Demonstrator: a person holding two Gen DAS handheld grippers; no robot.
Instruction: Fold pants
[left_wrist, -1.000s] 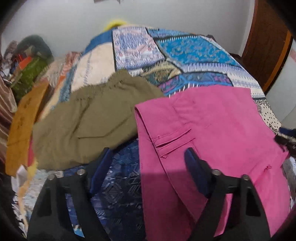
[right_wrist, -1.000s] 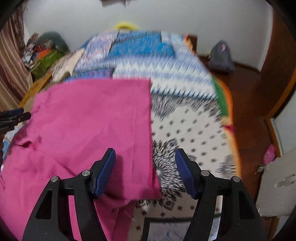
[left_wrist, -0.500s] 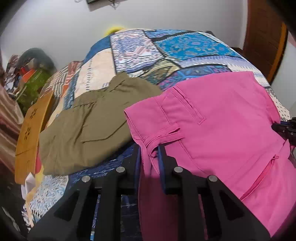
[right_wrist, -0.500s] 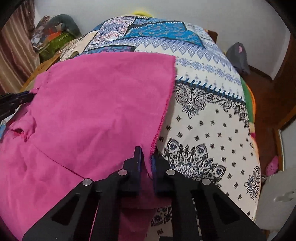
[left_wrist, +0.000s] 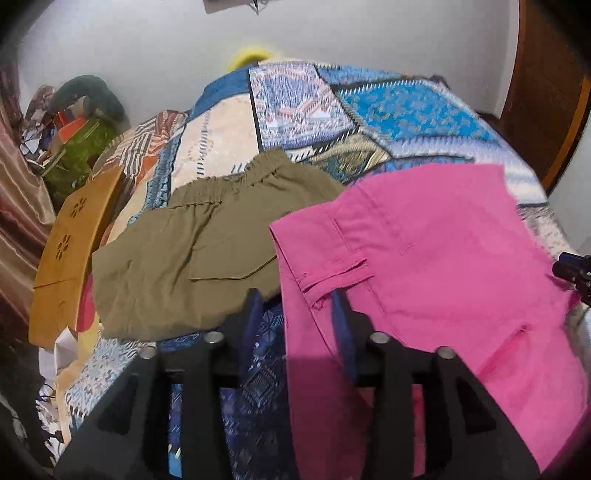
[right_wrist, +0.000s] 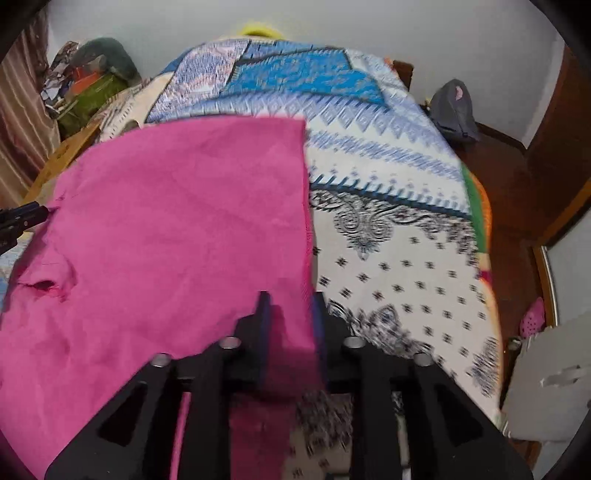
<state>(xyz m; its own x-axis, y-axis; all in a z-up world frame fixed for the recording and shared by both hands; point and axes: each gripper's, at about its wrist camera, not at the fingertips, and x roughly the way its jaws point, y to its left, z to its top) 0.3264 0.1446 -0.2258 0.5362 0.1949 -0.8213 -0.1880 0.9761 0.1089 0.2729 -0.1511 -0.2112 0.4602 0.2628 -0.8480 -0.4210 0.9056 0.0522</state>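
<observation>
— Where do the pink pants (left_wrist: 424, 258) lie?

— Spread flat on the patterned bed (right_wrist: 388, 221), beside olive shorts (left_wrist: 192, 251).

— And the grippers?

— The left gripper (left_wrist: 295, 310) stands at the waistband edge, jaws parted around the cloth, not clenched. The right gripper (right_wrist: 290, 314) sits at the opposite edge, jaws close about the fabric; whether they pinch it, I cannot tell.

— How should the pants handle?

— Light and limp, likely to sag and crease. Best taken at the stitched waistband and hem, where the cloth is thicker.
</observation>
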